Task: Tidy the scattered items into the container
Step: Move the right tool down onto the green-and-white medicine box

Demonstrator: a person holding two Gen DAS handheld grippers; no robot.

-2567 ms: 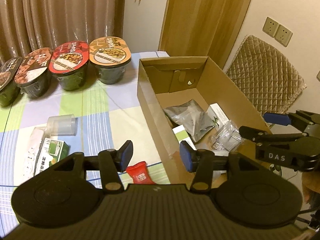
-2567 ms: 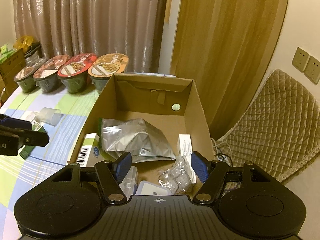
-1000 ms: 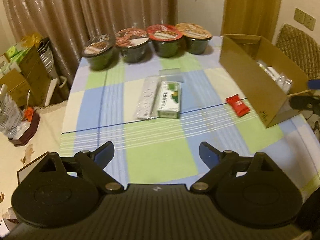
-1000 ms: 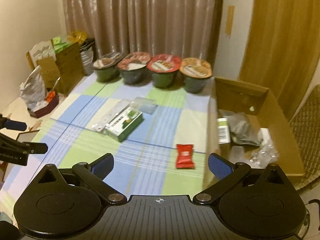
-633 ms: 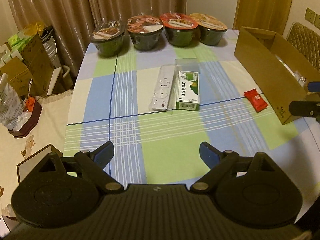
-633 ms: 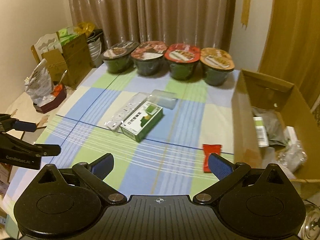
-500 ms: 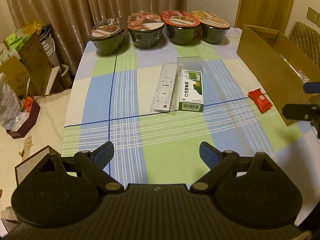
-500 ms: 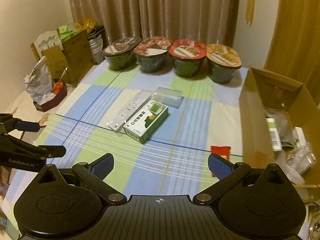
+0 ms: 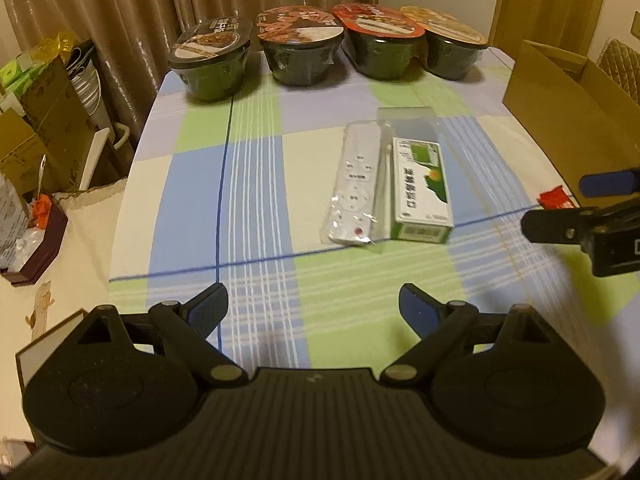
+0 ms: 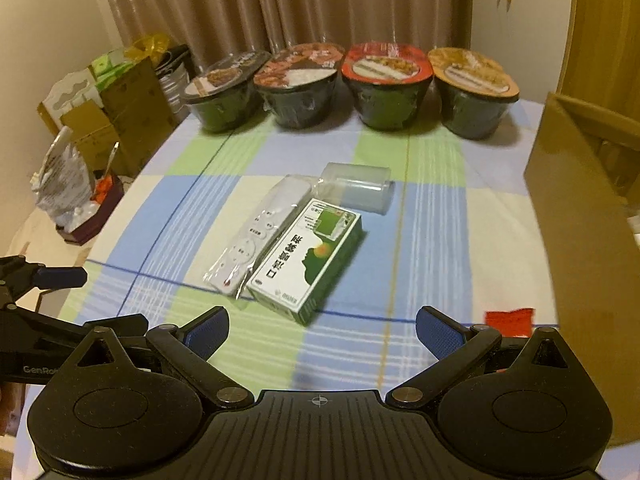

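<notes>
Scattered items lay mid-worktop: a green box [image 10: 306, 258] flat on the checked cloth [image 10: 420, 216], touching a white remote [image 10: 256, 236] in clear wrap on its left, with a clear plastic case [image 10: 358, 188] just behind both. A red packet [image 10: 510, 322], blurred, sat near the foot of the cardboard box [image 10: 576, 216] at the right edge. Four lidded bowls [image 10: 384, 84] lined the far side. Left tongs [image 9: 314, 308] and right tongs [image 10: 322, 330] both hung wide apart over the cloth, gripping nothing.
</notes>
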